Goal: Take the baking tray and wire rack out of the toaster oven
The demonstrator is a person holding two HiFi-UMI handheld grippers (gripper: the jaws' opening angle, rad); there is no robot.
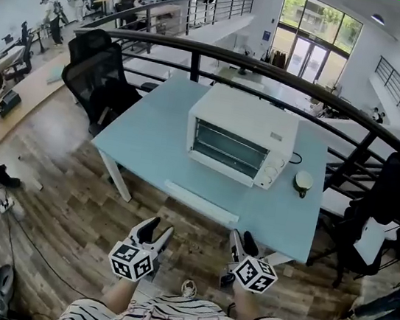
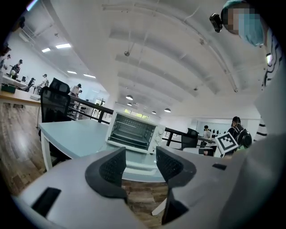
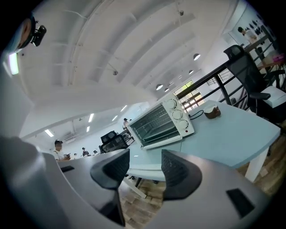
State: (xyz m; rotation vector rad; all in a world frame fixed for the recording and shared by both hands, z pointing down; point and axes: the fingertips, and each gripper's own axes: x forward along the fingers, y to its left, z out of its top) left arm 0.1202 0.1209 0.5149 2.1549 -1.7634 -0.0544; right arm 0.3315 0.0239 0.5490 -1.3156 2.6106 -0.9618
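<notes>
Approach: toaster oven (image 1: 239, 135) stands shut on the tabletop (image 1: 149, 148); tray and rack presumably inside, not told apart through the door.
Left tongs (image 1: 155, 229) and right tongs (image 1: 242, 239) are part open and empty, side by side, near level, short of the tabletop edge. Advice: open the door first, one tongs only.

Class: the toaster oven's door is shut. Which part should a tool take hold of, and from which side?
Probably the white strip along the top of the door, approached from the front, at the table's near edge. The glass front faces that way, and the knobs fill its right end. No handle shows clearly.
</notes>
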